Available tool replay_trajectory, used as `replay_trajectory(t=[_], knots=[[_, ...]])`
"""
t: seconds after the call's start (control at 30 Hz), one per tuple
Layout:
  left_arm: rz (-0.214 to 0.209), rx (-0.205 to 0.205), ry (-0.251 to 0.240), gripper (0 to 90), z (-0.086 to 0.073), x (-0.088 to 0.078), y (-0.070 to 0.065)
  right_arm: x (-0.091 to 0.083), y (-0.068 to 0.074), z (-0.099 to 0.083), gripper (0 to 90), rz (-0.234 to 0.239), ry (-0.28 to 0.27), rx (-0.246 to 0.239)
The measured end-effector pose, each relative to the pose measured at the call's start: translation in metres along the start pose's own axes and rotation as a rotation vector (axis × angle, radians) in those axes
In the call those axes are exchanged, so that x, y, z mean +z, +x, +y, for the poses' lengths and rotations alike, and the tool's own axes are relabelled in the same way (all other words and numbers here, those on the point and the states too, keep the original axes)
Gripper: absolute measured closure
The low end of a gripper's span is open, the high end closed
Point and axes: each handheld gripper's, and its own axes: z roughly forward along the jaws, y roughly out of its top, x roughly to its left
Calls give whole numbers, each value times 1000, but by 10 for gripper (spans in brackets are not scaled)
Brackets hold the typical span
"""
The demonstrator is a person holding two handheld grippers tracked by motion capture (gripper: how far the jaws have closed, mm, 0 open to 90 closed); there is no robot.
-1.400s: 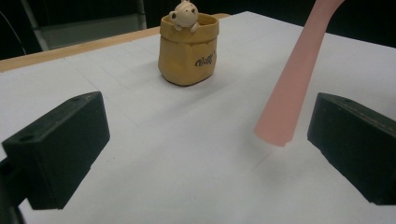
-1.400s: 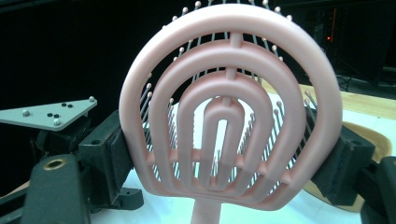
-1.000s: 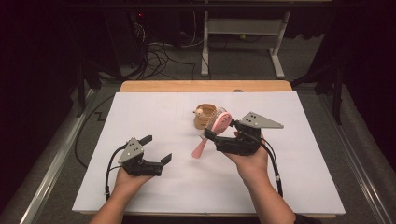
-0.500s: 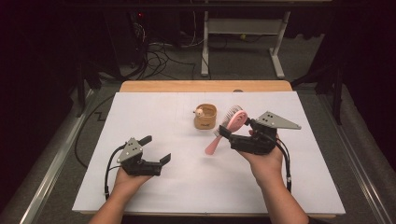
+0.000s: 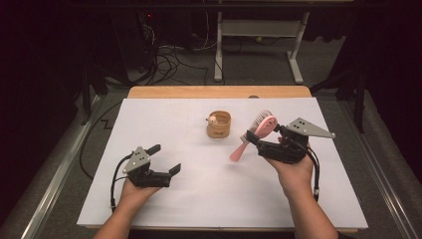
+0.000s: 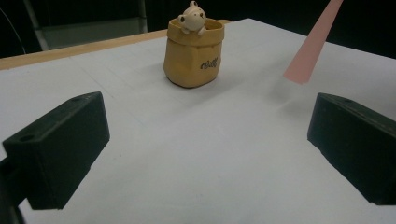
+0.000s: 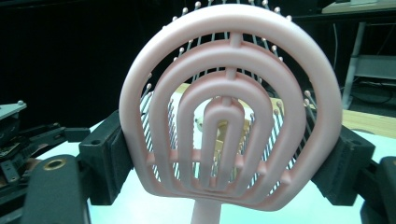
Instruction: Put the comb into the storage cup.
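A pink hairbrush (image 5: 259,130) is gripped by its head between the jaws of the right gripper (image 5: 256,142), lifted above the right half of the table (image 5: 209,199). The left gripper (image 5: 164,159) is held open near the front-left corner, nothing between its jaws. A small yellow bear pot (image 5: 219,124) stands toward the back edge, just beside the hairbrush.
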Motion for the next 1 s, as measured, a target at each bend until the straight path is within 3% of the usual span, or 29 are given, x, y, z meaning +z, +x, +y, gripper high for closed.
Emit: replay_trajectory(t=[0.47,1.0], knots=[[0,13,5,0,-1,1,0,-7,-11,3,205,-39,-20,1],[-13,23,-2,0,-1,1,-3,-3,-13,14,205,-54,-40,-6]])
